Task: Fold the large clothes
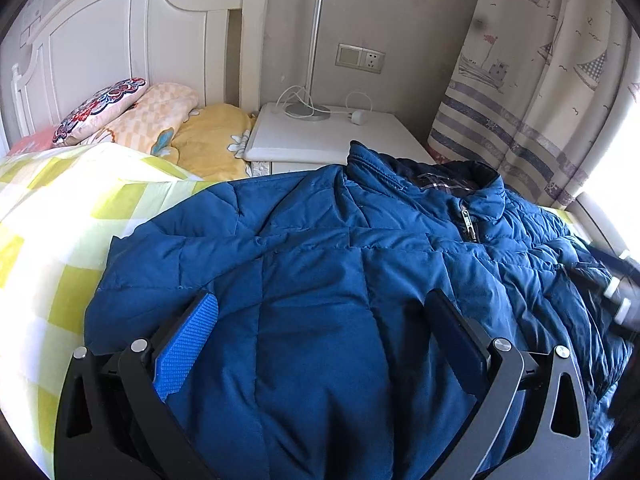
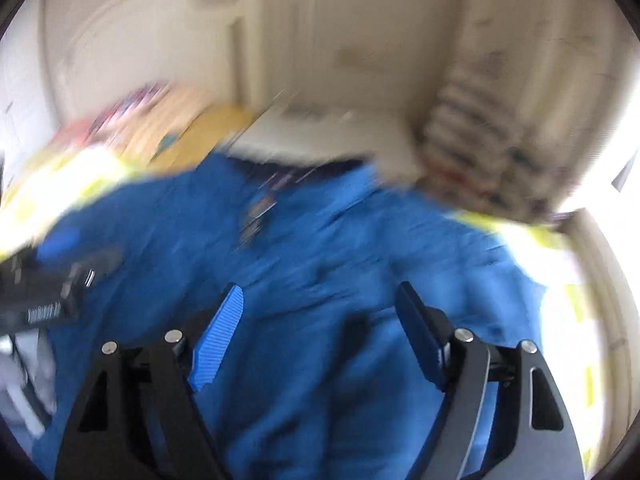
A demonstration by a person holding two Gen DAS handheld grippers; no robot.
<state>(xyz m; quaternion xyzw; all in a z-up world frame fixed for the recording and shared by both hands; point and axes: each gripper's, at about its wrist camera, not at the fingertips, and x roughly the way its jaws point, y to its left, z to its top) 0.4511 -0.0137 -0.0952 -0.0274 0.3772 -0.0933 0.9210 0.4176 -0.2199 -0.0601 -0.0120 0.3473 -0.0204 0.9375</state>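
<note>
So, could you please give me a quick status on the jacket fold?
Left tool open, right tool open, neither gripping. Blue jacket spread flat on the bed, zipped, not yet folded. Nothing on top of it.

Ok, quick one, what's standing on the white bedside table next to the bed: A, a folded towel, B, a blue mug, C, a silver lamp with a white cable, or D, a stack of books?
C: a silver lamp with a white cable stands on the white bedside table, beyond the blue quilted jacket.
</note>
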